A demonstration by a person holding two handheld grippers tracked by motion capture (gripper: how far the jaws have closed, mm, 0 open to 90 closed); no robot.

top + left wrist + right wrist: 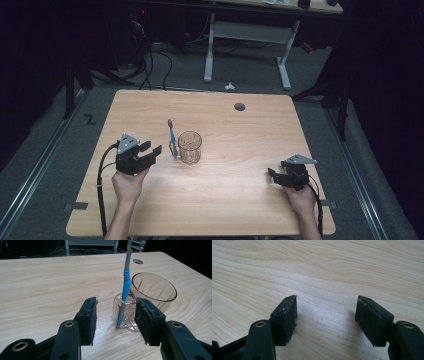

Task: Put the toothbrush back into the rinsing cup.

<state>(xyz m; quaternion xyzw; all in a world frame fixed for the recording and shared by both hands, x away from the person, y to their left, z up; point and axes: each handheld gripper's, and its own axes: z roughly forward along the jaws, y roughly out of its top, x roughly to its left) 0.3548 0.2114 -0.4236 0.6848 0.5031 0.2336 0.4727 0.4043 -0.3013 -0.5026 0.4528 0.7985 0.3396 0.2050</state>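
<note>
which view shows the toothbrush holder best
The left gripper view: the small clear holder sits close between the open jaws, with the blue toothbrush standing in it beside the glass cup. In the high view the holder is tiny and hard to make out. The right gripper view looks at table.

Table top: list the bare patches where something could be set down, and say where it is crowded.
The table is bare along its far edge around the round hole, and across the near middle between the left gripper and right gripper. It is crowded at centre left: the toothbrush stands in a small clear holder beside the glass cup, just ahead of the left gripper.
</note>
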